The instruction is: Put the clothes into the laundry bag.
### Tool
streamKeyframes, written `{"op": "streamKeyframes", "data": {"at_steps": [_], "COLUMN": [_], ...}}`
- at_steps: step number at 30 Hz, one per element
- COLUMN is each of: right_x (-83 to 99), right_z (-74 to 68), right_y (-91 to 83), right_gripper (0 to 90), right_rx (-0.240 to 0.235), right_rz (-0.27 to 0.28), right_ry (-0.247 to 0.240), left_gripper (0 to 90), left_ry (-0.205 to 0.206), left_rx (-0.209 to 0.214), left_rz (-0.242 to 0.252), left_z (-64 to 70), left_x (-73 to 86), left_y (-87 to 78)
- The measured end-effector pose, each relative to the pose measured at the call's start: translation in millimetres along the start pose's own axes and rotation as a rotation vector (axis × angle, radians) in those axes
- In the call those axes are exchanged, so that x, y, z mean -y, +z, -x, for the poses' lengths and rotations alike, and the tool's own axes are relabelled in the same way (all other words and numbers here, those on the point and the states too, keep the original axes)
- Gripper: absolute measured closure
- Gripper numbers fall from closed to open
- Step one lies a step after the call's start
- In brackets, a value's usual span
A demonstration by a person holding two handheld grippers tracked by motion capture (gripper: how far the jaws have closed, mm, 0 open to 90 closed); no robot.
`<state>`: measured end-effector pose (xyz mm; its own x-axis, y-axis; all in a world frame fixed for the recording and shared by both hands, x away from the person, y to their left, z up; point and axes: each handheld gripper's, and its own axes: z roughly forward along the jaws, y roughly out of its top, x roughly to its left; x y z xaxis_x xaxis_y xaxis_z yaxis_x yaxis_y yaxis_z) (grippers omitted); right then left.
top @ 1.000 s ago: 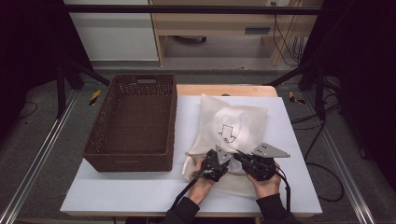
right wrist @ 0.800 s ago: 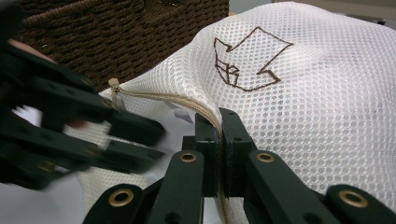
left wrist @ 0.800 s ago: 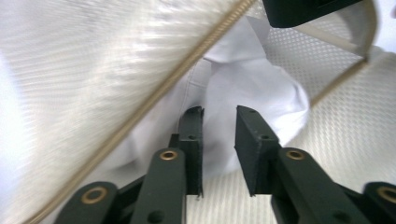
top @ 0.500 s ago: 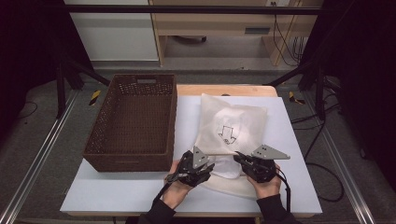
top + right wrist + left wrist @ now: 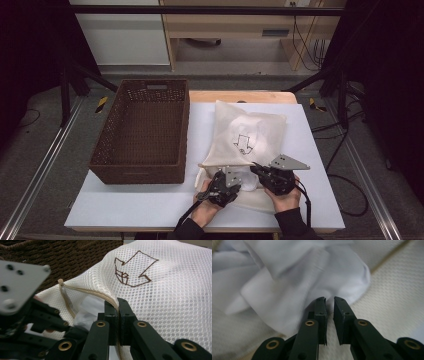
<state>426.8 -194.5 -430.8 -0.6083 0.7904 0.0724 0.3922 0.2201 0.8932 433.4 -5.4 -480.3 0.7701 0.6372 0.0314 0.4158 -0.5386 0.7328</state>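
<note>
Cream mesh laundry bag [image 5: 250, 137], zip mouth at the table's near edge, right of the brown wicker basket [image 5: 142, 130]. My right gripper [image 5: 117, 305]: jaws clenched on the bag's zipper edge [image 5: 87, 291], holding it up. My left gripper [image 5: 330, 302]: jaws slightly parted, grasping nothing, tips against white cloth [image 5: 287, 282] at the mouth. Hands side by side, low, near.

No readable text; the mesh bag [image 5: 160, 290] bears a brown stitched arrow [image 5: 132, 268], seemingly.
</note>
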Motion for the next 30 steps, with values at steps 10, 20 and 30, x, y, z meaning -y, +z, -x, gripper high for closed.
{"op": "streamKeyframes", "data": {"at_steps": [10,20,30], "right_x": [-0.3,-0.4,0.2], "right_z": [0.4,0.3,0.6], "right_y": [-0.6,-0.4,-0.5], "right_gripper": [87.7,87.8,87.8], "right_rx": [0.003,0.006,0.007], "right_rz": [0.001,-0.004,-0.002], "right_ry": [0.003,0.001,0.003], "left_gripper": [83.8,83.7,69.0], "left_ry": [-0.01,-0.015,0.018], "left_rx": [-0.065,-0.131,-0.099], "left_rz": [0.058,0.053,0.116], "left_z": [-6.5,-10.9,5.3], "left_x": [-22.9,-23.2,-10.9], "left_y": [23.3,33.9,-9.2]}}
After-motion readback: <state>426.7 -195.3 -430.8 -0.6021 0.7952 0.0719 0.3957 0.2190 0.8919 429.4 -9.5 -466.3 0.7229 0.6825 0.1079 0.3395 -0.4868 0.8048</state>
